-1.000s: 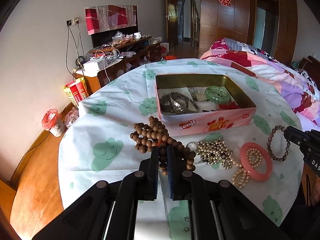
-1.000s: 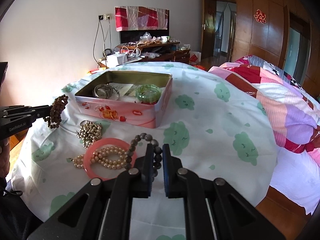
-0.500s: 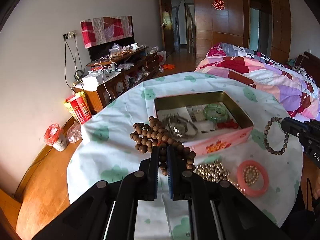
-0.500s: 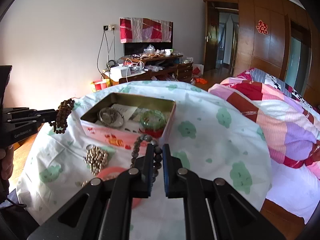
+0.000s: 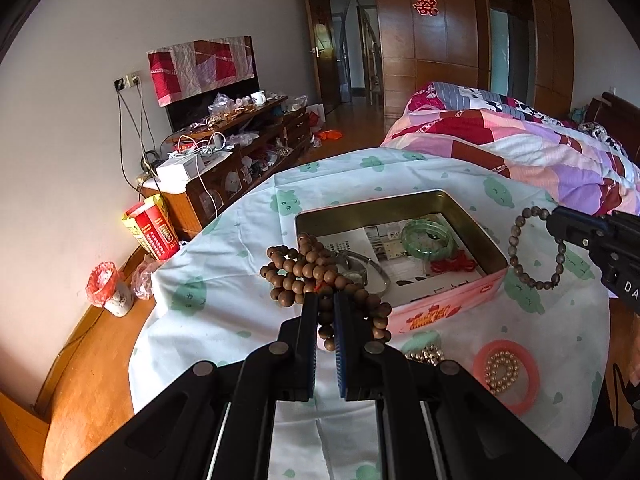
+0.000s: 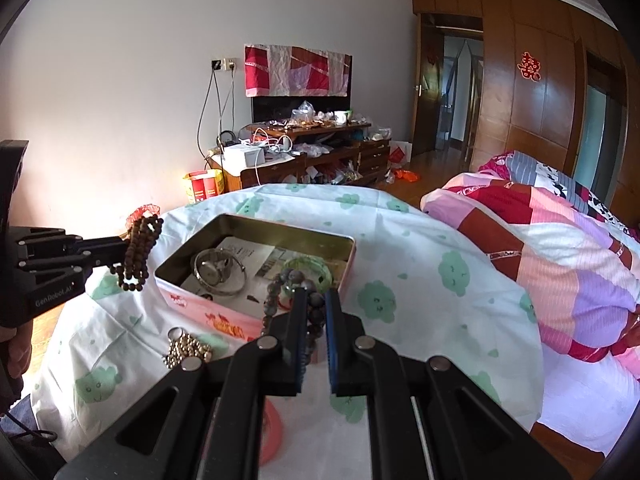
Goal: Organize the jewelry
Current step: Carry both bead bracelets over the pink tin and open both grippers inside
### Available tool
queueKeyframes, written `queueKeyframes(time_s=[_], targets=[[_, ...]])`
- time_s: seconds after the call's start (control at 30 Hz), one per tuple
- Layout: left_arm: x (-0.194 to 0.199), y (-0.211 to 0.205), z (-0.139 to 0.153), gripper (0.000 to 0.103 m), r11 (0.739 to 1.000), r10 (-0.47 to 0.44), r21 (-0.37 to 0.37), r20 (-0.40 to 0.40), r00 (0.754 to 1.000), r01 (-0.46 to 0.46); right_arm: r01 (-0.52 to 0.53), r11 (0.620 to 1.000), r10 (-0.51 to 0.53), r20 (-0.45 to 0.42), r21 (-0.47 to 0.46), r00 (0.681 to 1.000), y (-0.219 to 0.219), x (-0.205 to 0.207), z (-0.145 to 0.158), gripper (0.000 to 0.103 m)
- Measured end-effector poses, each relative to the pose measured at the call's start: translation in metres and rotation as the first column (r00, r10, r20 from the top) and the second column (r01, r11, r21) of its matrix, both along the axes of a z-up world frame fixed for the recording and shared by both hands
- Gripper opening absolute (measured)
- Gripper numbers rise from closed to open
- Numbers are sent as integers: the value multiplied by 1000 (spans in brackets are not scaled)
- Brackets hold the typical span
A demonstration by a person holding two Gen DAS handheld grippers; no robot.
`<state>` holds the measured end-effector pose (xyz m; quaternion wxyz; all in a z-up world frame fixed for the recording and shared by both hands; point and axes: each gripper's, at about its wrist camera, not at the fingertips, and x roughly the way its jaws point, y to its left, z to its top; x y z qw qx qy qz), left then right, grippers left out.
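Both grippers have risen from the tablecloth since a second ago, each lifting its catch clear of the table and drifting toward the open tin. The left gripper (image 5: 326, 312) has its fingers closed narrow on a bunched strand of brown wooden prayer beads (image 5: 308, 272), which hang in loops over and around the fingertips. Seen from the right wrist view, that bundle (image 6: 138, 252) hangs beside the tin's left end, outside the rim and not yet over the cavity. The right gripper (image 6: 312, 308) is likewise clamped narrow on a dark beaded bracelet (image 6: 294, 284), a single ring that dangles below the fingers; in the left wrist view it (image 5: 536, 248) hangs at the tin's right end, just outside the wall.

The pink tin box (image 5: 436, 304) lies between the two grippers, its long axis running across from one to the other. Inside are a metal watch (image 6: 218, 270), a green bangle (image 5: 426, 238), a red cord piece (image 5: 452, 266) and printed paper. So each load sits outboard of its own end of the tin, and the drop calls for moving inward and forward over the rim. Neither arm looks clearly nearer.

On the cloth nearer the person remain a pink bangle (image 5: 506, 376) ringing a pearl bracelet (image 5: 500, 370), and a heap of gold beads (image 6: 186, 350).
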<state>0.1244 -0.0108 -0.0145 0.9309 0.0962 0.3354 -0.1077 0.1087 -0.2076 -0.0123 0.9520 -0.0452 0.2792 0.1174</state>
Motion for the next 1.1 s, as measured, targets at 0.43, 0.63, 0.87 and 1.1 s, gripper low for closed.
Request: queueKeyframes(time_s=[0.43,0.63,0.87,1.1], targets=[[32,-16,-2,7,999,-17,46,-2,1000,17,-5,1000,5,-5,5,1000,10,36,5,10],[45,-21,-9,7,999,-19,50,-22,1000,20,-5,1000,5,-26,4,1000,15,52,0,10],[57,-23,-18,7,998,-12,56,-49,999,14,-5,1000,5,-58,2,998,20,67,-10,10],[62,-25,-26,7,998,-8,66,-57,998,12,-2,1000,1,-80,-6,997,22,73,-18,11]])
